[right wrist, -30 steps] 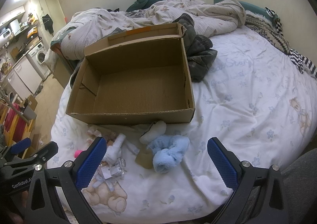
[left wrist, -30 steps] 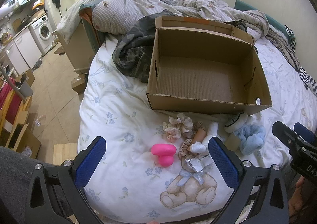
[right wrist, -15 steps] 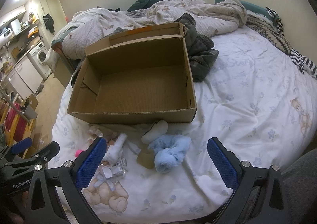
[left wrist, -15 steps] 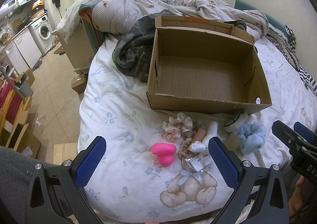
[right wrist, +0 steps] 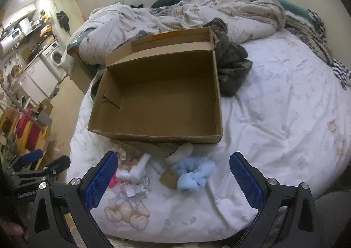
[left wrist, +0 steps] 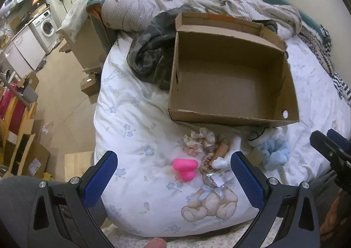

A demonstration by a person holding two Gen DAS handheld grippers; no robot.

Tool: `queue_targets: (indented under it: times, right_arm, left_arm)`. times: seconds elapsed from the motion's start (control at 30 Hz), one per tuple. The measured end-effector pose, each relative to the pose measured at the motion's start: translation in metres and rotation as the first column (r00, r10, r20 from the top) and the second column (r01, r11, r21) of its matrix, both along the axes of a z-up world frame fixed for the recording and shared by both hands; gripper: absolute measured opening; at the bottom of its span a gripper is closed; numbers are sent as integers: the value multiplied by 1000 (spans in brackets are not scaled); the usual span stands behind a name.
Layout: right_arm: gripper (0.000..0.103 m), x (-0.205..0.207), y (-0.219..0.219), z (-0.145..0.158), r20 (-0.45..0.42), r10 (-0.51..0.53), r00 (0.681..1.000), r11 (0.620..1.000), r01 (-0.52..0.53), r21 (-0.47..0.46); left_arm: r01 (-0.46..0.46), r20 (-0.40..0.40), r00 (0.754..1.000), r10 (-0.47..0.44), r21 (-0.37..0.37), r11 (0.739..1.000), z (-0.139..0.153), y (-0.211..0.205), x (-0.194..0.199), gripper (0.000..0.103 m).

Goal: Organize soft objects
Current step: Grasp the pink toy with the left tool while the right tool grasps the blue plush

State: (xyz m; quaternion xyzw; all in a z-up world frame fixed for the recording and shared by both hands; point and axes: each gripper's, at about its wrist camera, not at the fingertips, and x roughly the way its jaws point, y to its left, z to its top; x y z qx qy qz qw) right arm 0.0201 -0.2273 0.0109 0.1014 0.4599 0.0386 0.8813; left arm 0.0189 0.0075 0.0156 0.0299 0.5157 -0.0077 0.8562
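An empty cardboard box (left wrist: pixel 230 114) (right wrist: pixel 153 136) lies open on the white bed. In front of it sits a small pile: a pink soft toy (left wrist: pixel 185 168), frilly scrunchies (left wrist: pixel 198 140), a white sock (right wrist: pixel 137 170), a fluffy light-blue scrunchie (left wrist: pixel 275 152) (right wrist: pixel 193 174) and a clear packet (right wrist: pixel 135 189). My left gripper (left wrist: pixel 173 177) hovers open above the pink toy, holding nothing. My right gripper (right wrist: pixel 173 178) hangs open over the blue scrunchie and a tan piece (right wrist: pixel 169 178), also holding nothing.
A camouflage garment (left wrist: pixel 151 57) (right wrist: pixel 232 68) lies against the box's far side. Crumpled bedding (right wrist: pixel 197 15) fills the head of the bed. The bed edge drops to a floor at left, with cardboard boxes (left wrist: pixel 28 160) and a washing machine (left wrist: pixel 48 27).
The right gripper has shifted slightly, so the box and pile sit a little further right and higher in its view. The left view is almost unchanged.
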Motion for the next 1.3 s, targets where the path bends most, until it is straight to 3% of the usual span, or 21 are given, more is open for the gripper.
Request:
queue_targets:
  times: [0.1,0.17,0.27,0.37,0.47,0.57,0.7,0.8,0.83,0.9,0.97,1.03,1.07,1.17,1.27,1.3]
  right_arm:
    - [103,9,-5,-3,-38,22,999,1000,-22,3]
    - [103,13,-7,-8,-65,47,997,999,-46,17]
    - [103,21,-11,-21,-132,81,988,996,-74,59]
    - [103,28,-13,-35,-182,95,979,994,-81,79]
    - [103,32,-17,-48,-208,81,975,995,-66,80]
    - [103,36,-22,-61,-235,62,970,995,-41,91]
    - [103,42,-33,-73,-275,38,961,993,-6,119]
    - [103,45,-41,-81,-313,21,949,992,20,128]
    - [103,46,-43,-87,-342,17,940,991,29,129]
    - [89,49,-43,-101,-401,27,916,987,40,158]
    - [84,51,-41,-114,-445,36,895,984,46,173]
    - [82,54,-38,-121,-461,35,887,986,45,161]
    - [76,54,-36,-123,-462,34,886,987,43,156]
    - [38,56,-34,-128,-466,37,884,987,41,155]
    - [19,53,-37,-125,-457,23,889,987,53,152]
    - [17,51,-39,-122,-446,20,895,987,52,149]
  left_arm:
    - [1,-73,997,0,15,1000,-11,3,13,103]
    - [-9,-145,989,7,-14,1000,-23,10,21,103]
    - [-39,-188,982,37,-10,999,-36,21,28,103]
    - [-59,-263,964,51,-24,998,-58,25,39,101]
    - [-72,-332,942,56,-38,997,-82,25,50,86]
    - [-81,-411,910,49,-62,995,-106,20,56,83]
    - [-48,-414,910,27,-40,998,-120,10,60,80]
    - [-49,-431,902,24,-47,998,-128,6,61,63]
    - [-50,-441,897,22,-53,997,-131,5,62,62]
    - [-37,-459,888,5,-62,997,-139,1,62,56]
    - [-36,-469,883,-3,-74,997,-145,0,63,45]
    - [-54,-471,882,7,-87,995,-152,6,64,44]
    - [-58,-467,884,9,-90,994,-153,6,66,44]
    - [-45,-444,896,7,-77,996,-151,9,67,44]
    - [-49,-426,905,10,-80,996,-143,13,66,44]
    - [-52,-421,907,14,-79,996,-138,15,65,44]
